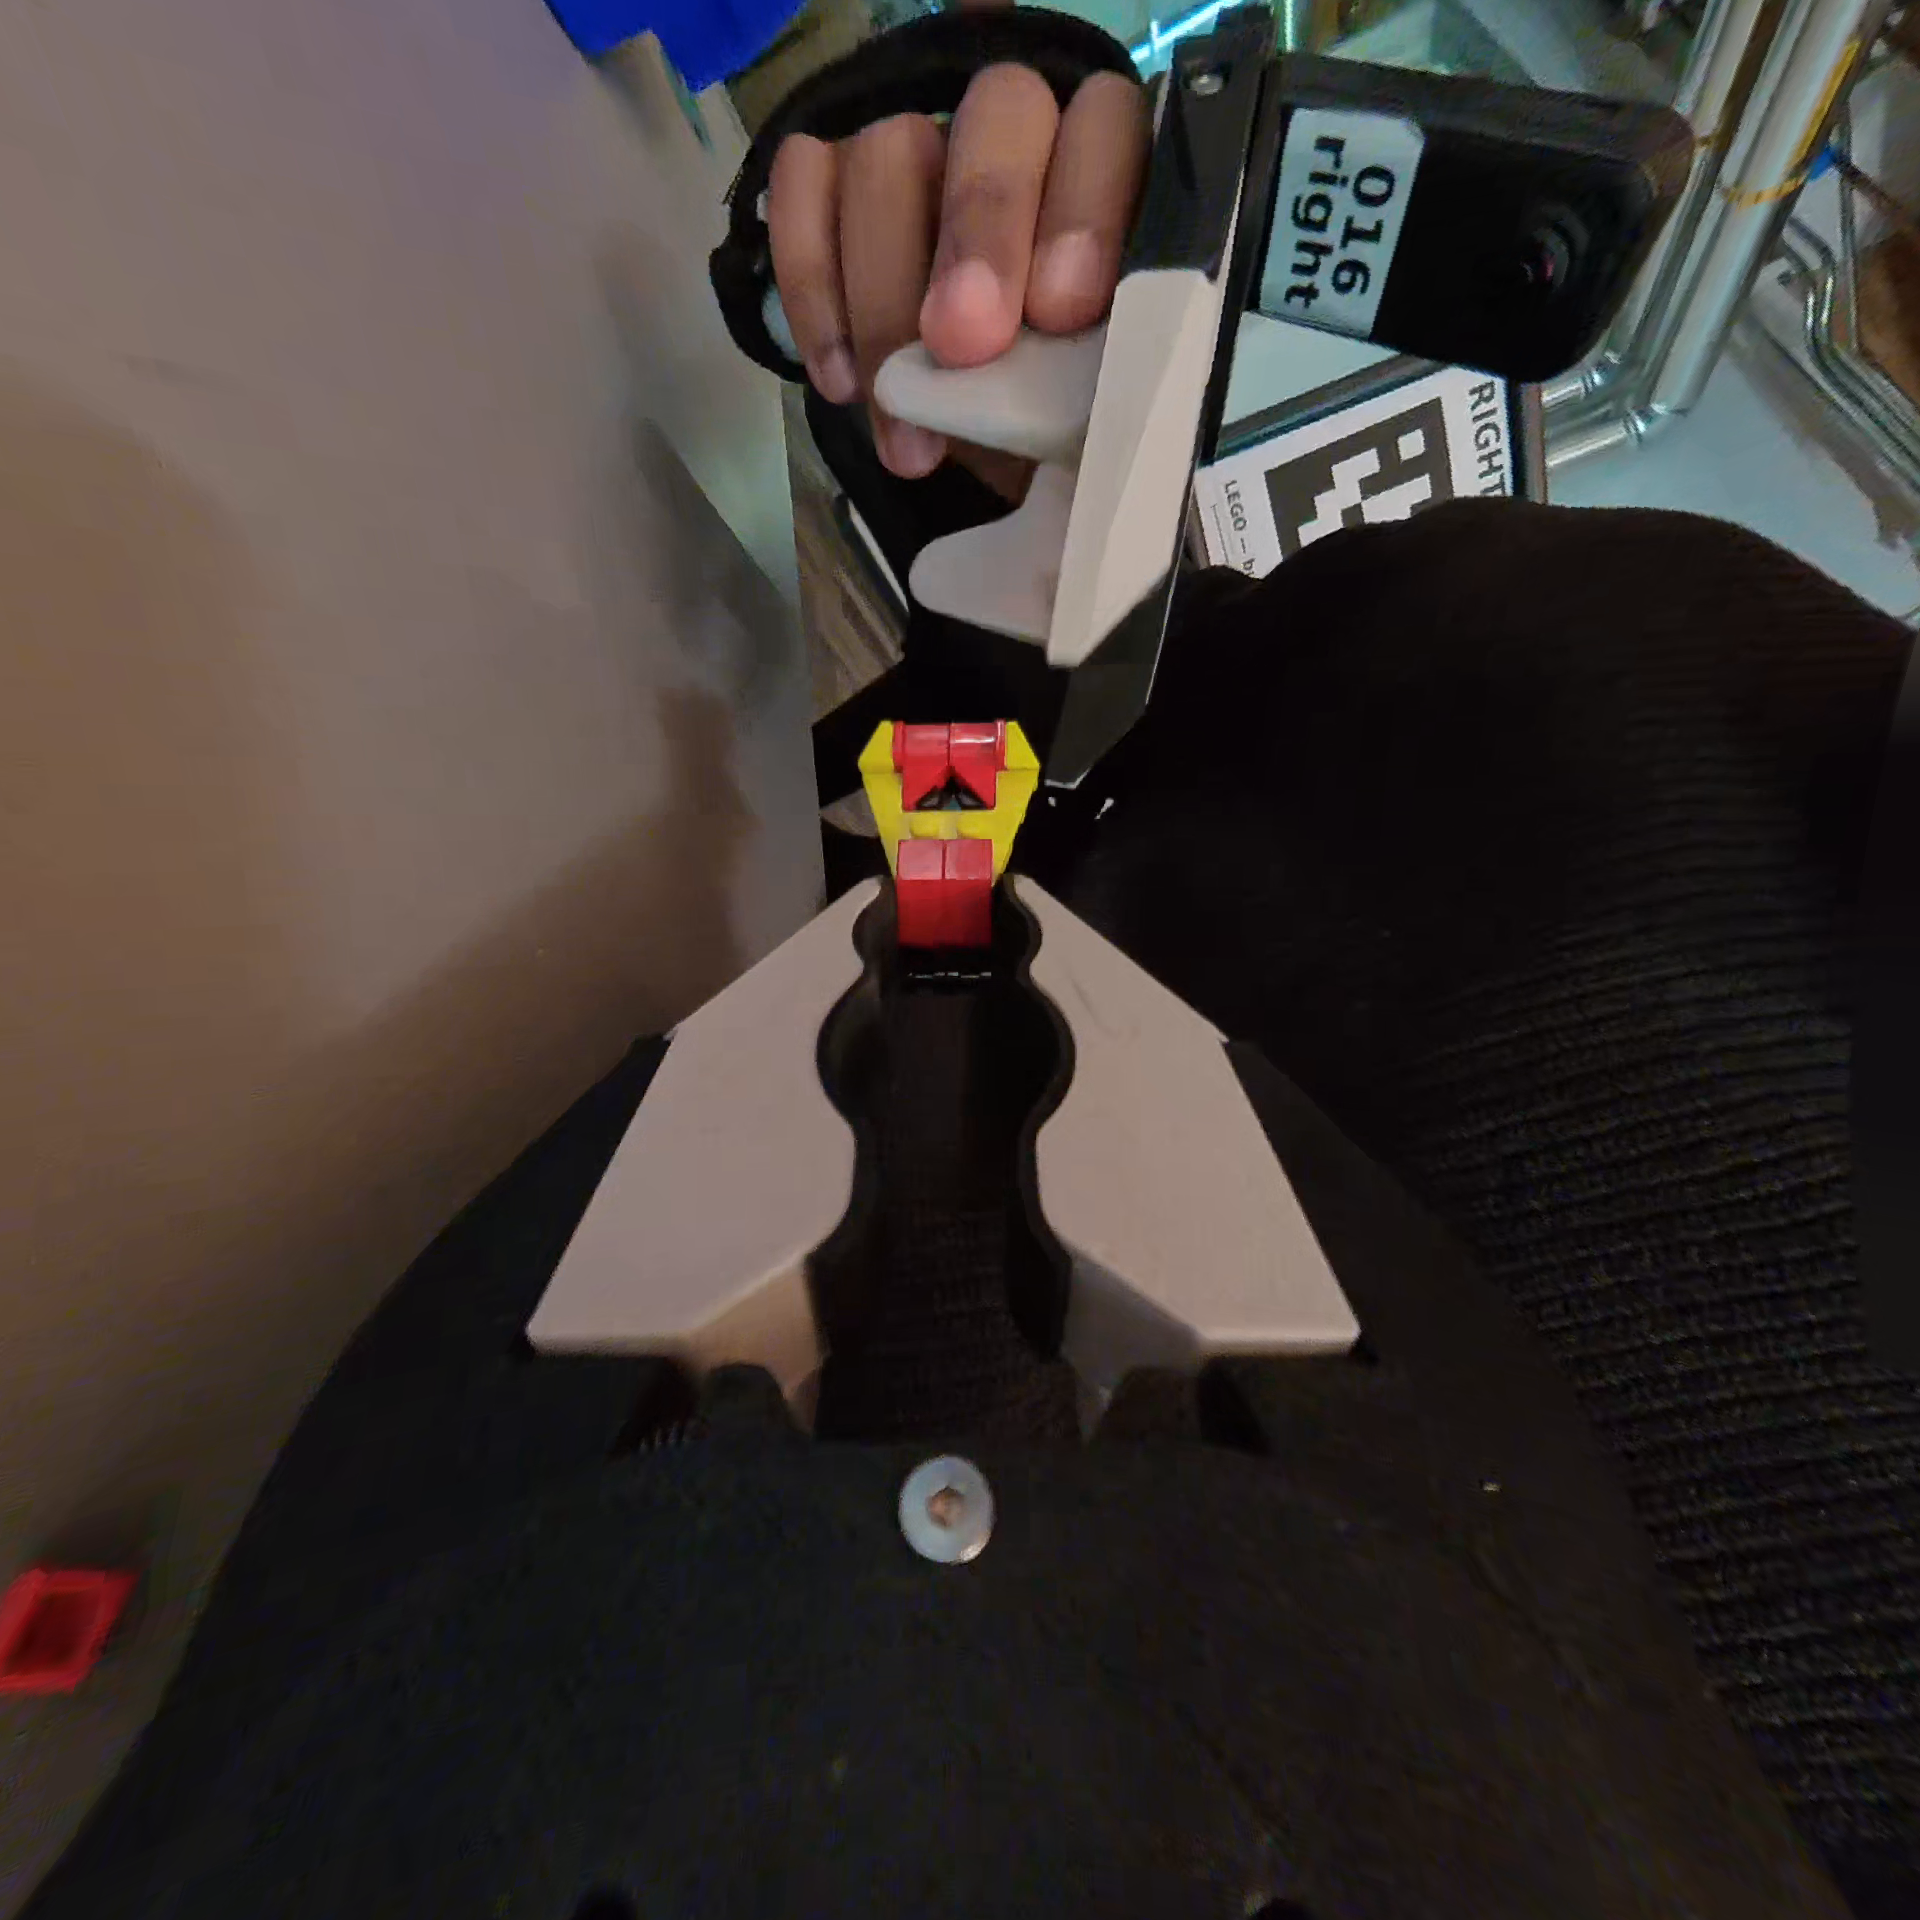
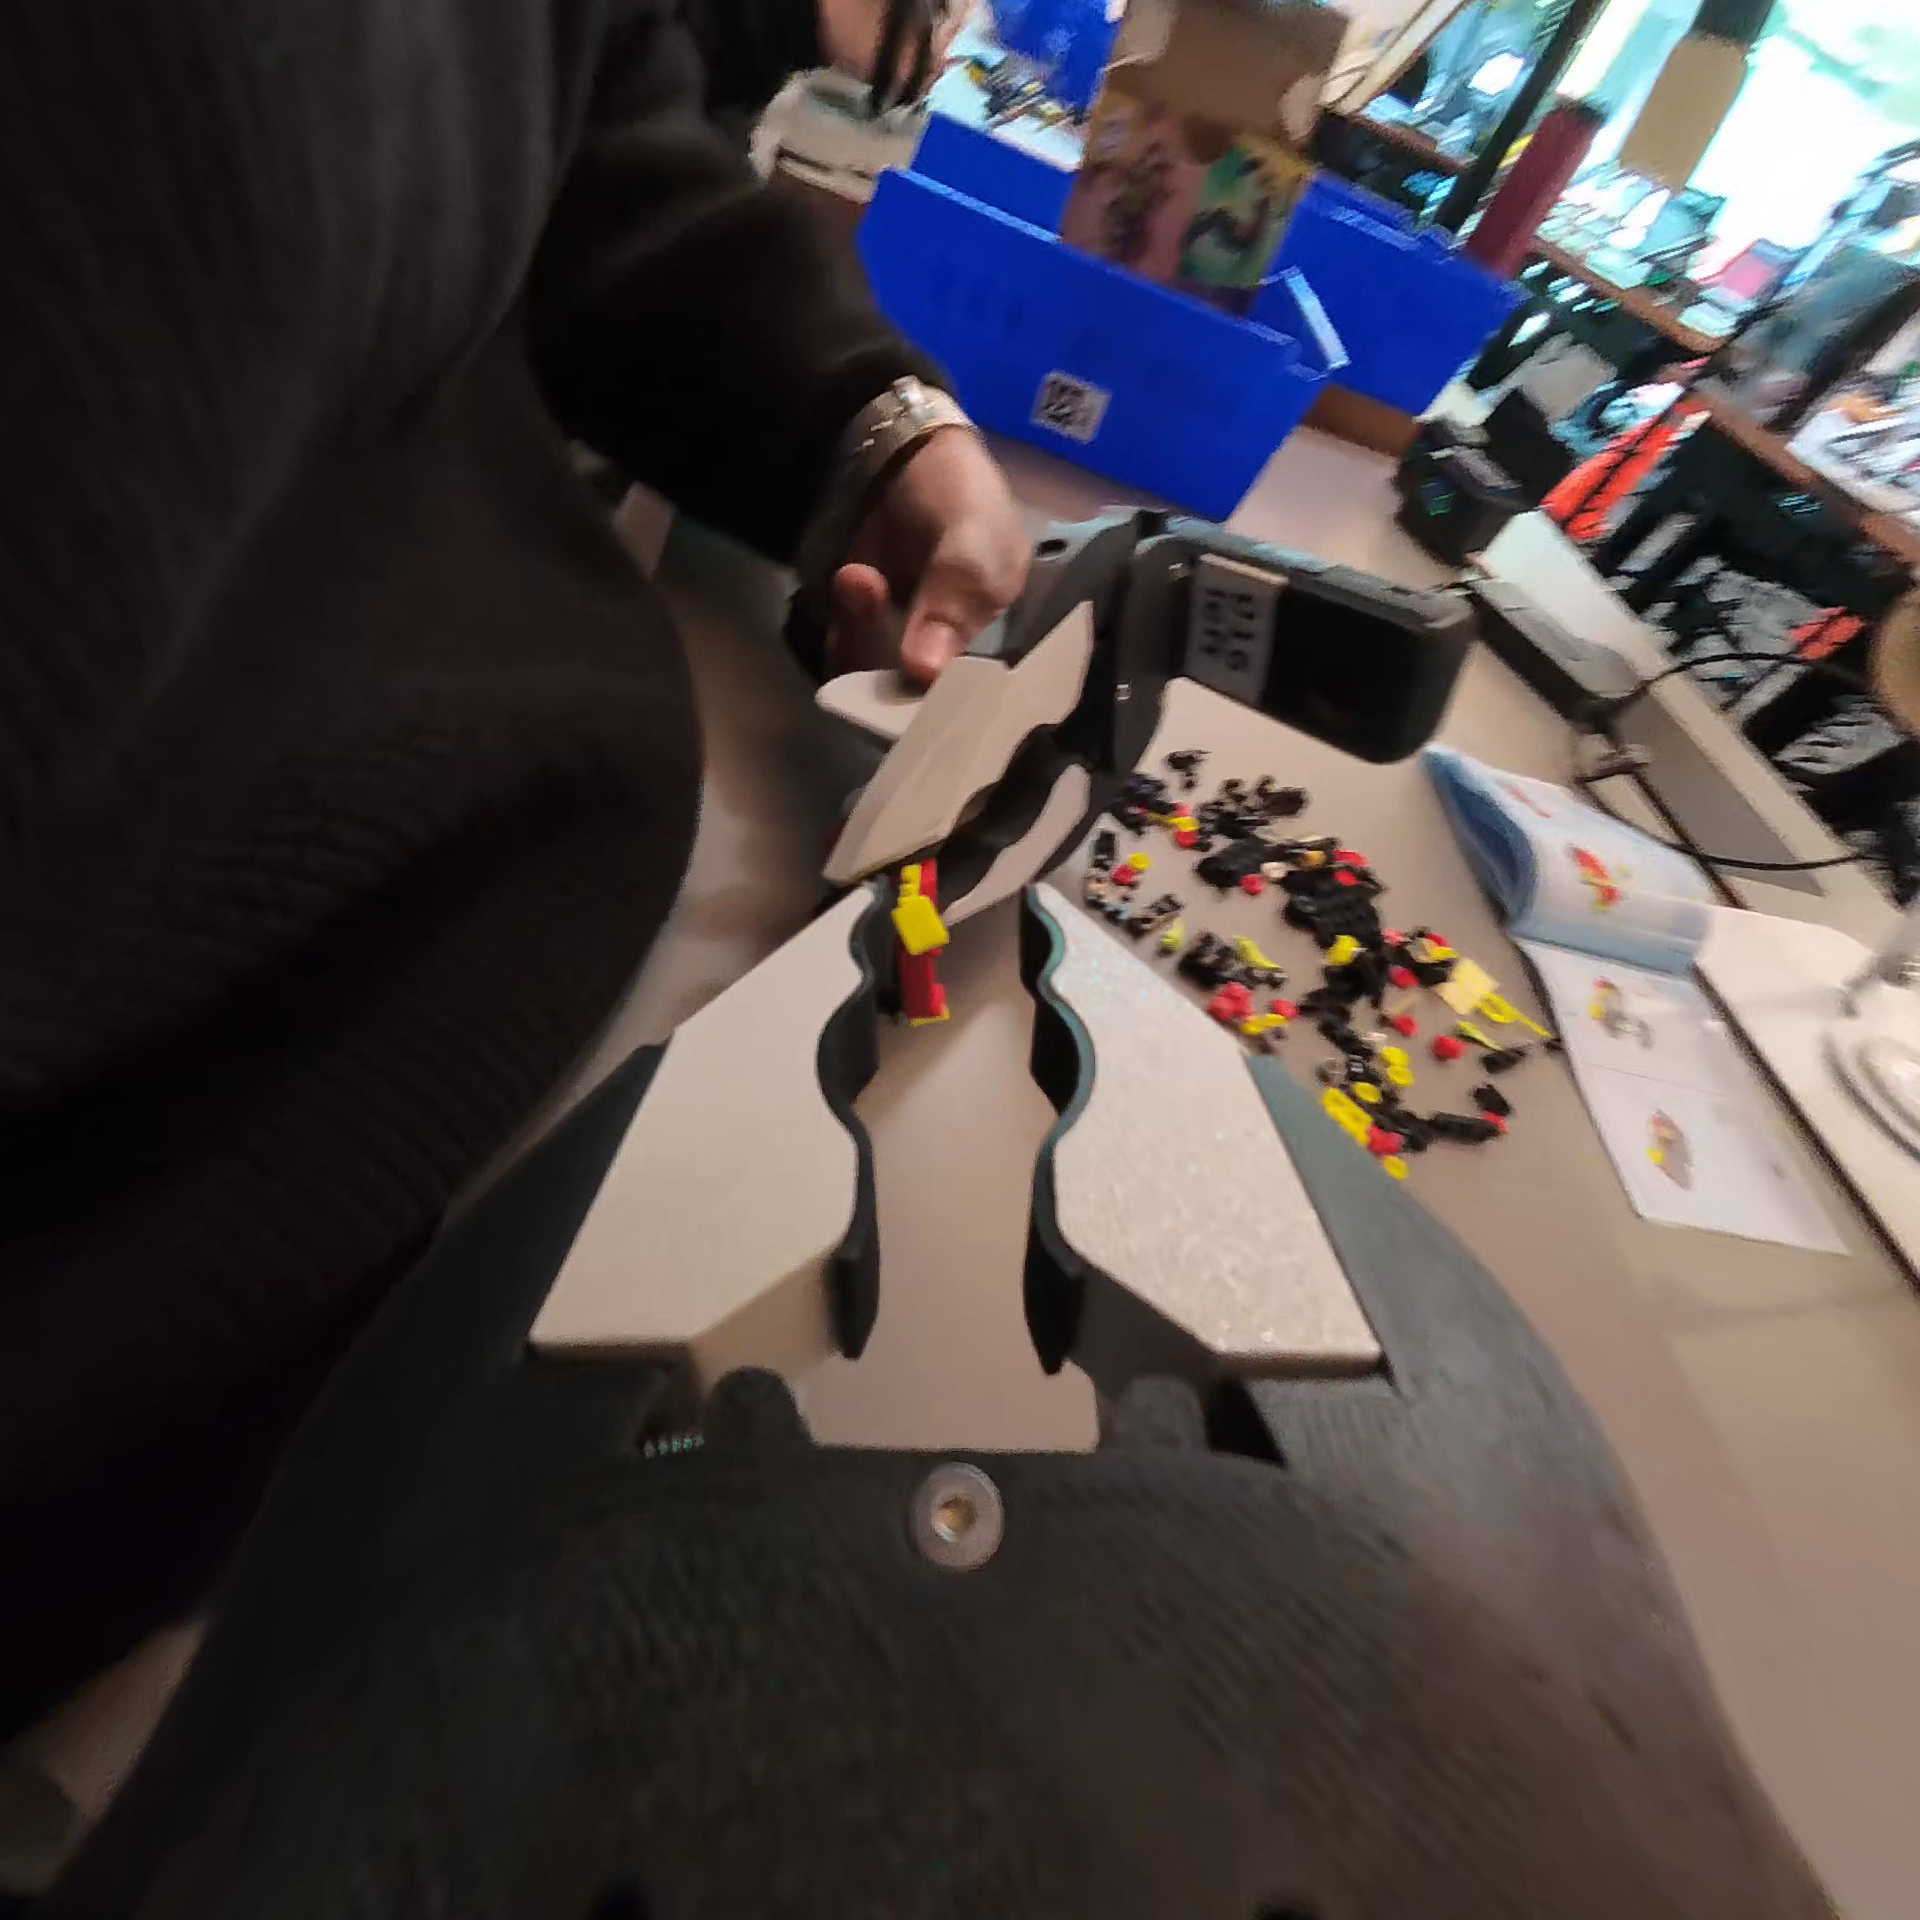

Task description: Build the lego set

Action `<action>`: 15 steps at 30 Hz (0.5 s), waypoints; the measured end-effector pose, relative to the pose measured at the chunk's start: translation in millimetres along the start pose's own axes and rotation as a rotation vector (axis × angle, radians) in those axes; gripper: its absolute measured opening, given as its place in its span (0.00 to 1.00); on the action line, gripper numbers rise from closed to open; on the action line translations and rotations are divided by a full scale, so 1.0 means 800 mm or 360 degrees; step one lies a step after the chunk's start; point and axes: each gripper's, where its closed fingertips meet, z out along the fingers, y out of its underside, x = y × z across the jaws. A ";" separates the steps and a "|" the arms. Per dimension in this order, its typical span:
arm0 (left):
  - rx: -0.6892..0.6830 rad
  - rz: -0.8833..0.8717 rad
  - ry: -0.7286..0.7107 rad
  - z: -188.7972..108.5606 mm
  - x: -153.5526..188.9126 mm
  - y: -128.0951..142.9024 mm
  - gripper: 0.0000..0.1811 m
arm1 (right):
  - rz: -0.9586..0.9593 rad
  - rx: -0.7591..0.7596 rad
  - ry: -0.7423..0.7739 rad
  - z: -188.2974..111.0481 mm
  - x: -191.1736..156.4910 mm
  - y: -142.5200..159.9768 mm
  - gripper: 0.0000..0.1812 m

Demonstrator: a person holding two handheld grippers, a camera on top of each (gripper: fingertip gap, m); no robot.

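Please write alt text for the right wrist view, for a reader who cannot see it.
The open right gripper faces the left gripper, which pinches a red and yellow lego assembly above a grey table. Loose black, red and yellow lego pieces and an open instruction booklet lie right; blue bins stand behind.

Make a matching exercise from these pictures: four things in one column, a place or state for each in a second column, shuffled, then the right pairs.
Things:
1. left gripper
2. right gripper
3. loose lego pieces
4. cardboard box

Places or states:
A. scattered on the table beside the open instruction booklet
B. fingers apart, nothing between them
C. standing in the blue bin
D. closed on the red and yellow lego assembly

Pairs: 1-D, 2-B, 3-A, 4-C
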 end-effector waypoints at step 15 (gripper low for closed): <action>0.0035 -0.0009 0.0021 -0.005 0.002 -0.005 0.08 | 0.0032 -0.0028 -0.0030 0.002 -0.003 0.005 0.05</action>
